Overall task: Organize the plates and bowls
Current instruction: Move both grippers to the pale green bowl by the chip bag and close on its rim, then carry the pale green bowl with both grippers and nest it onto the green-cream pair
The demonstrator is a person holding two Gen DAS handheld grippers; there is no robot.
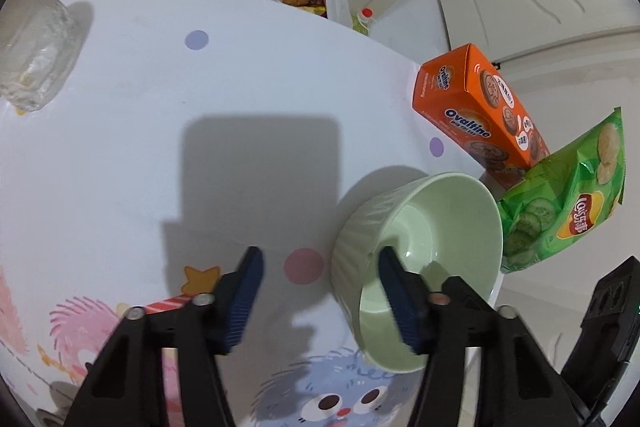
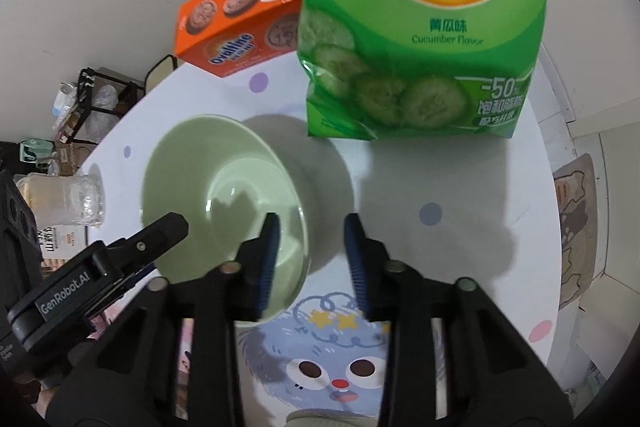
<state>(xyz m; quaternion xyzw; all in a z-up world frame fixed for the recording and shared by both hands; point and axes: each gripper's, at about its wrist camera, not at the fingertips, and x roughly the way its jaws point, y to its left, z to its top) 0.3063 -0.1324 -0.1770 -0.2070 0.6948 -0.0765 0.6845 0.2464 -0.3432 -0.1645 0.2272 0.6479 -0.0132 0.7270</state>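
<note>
Bowl (image 1: 420, 259), pale green, straddled at opposite rims by my 2 tongs. My left gripper (image 1: 320, 301) and right gripper (image 2: 312, 259) each stand open, unclamped, on the table (image 1: 240, 67).

Ovaltine box (image 1: 476, 107) beside Lay's chip bag (image 2: 420, 27), plastic cup (image 1: 34, 51) opp. side.

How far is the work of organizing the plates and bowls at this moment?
Nothing looks organized yet. In hand: the left gripper and right gripper each straddle the green bowl's rim, one finger inside, jaws not visibly clamped. Left: gripping, lifting and placing it. No plates are in view.
</note>
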